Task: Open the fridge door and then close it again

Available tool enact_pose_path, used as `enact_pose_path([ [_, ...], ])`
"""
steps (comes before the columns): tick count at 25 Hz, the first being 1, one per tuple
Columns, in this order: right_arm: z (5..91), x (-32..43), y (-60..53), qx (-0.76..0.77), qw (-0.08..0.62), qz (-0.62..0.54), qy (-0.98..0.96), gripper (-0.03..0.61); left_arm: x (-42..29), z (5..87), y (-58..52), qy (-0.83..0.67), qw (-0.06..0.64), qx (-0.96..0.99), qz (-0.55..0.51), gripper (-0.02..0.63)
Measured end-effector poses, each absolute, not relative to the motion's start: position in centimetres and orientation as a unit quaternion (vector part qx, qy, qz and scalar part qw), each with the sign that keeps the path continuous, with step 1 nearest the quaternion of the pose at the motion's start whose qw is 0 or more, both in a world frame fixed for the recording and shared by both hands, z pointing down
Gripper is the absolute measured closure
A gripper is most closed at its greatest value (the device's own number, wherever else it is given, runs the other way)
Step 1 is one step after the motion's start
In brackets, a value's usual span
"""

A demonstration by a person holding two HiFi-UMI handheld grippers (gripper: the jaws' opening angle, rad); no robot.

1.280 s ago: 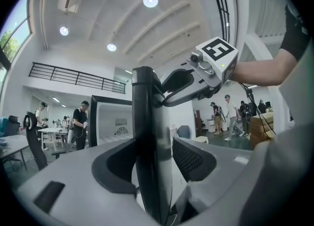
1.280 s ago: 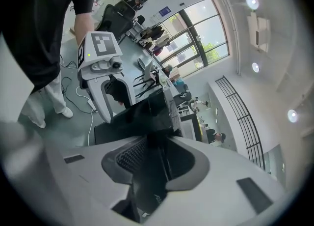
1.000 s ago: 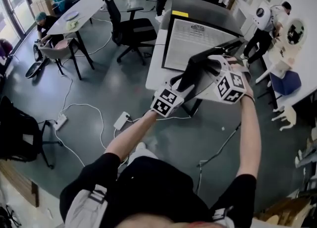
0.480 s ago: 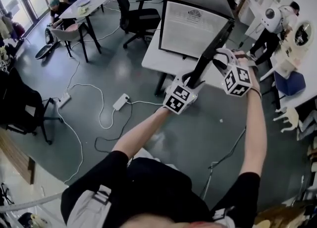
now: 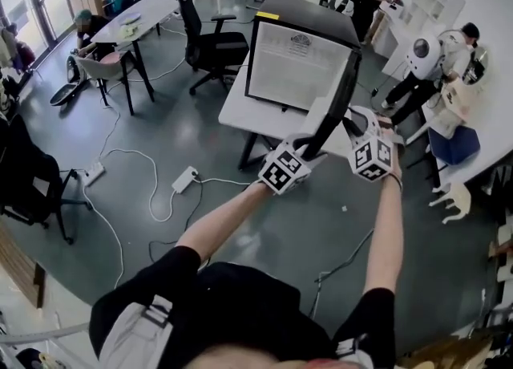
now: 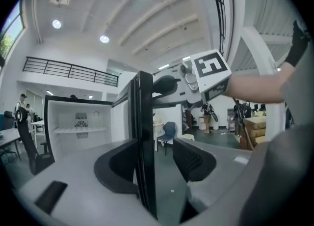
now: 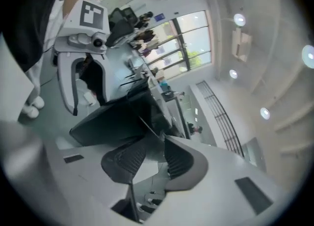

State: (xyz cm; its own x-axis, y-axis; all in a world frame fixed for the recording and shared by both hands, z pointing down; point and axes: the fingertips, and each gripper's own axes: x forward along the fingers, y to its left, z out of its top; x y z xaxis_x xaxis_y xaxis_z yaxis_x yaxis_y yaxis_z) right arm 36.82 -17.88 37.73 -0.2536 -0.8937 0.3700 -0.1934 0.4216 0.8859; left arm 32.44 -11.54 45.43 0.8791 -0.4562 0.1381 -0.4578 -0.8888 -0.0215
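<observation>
The fridge (image 5: 298,58) stands on a white table with its white inside showing. Its black door (image 5: 337,107) is swung out towards me. My left gripper (image 5: 311,153) is at the door's free edge. In the left gripper view the door's edge (image 6: 144,141) runs between the jaws, against the left pad (image 6: 117,168), while the right pad (image 6: 194,158) stands off it. My right gripper (image 5: 354,128) sits higher on the same edge. Its jaws have just been closing, and in the right gripper view the door (image 7: 115,119) ends between the pads (image 7: 179,158), which look closed on it.
The white table (image 5: 237,107) carries the fridge. A black office chair (image 5: 210,42) stands to its left, and cables with a power strip (image 5: 184,179) lie on the floor. People (image 5: 421,66) work at the right, and another table (image 5: 132,18) stands at the far left.
Both grippers have moved along with the door's edge, and the door now stands at a steeper angle in the head view. The fridge's inside faces me more squarely.
</observation>
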Motion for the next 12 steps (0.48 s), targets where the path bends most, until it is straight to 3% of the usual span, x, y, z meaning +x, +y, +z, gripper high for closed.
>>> enact_pose_path([
  [6, 37.4, 35.6, -11.6, 0.583, 0.142, -0.197, -0.775, 0.512, 25.9, 41.5, -10.7, -0.288, 0.059, 0.955, -0.041, 0.416],
  [8, 40.0, 35.0, -9.8, 0.612, 0.063, -0.130, -0.778, 0.534, 23.1, 41.7, -10.4, -0.325, 0.081, 0.940, -0.070, 0.476],
  [10, 42.4, 35.0, -8.5, 0.644, -0.001, -0.069, -0.762, 0.578, 21.3, 42.5, -9.8, -0.345, 0.091, 0.931, -0.079, 0.608],
  [12, 44.6, 35.4, -7.7, 0.663, -0.036, -0.028, -0.748, 0.583, 21.1, 43.8, -8.9, -0.340, 0.095, 0.934, -0.064, 0.615],
])
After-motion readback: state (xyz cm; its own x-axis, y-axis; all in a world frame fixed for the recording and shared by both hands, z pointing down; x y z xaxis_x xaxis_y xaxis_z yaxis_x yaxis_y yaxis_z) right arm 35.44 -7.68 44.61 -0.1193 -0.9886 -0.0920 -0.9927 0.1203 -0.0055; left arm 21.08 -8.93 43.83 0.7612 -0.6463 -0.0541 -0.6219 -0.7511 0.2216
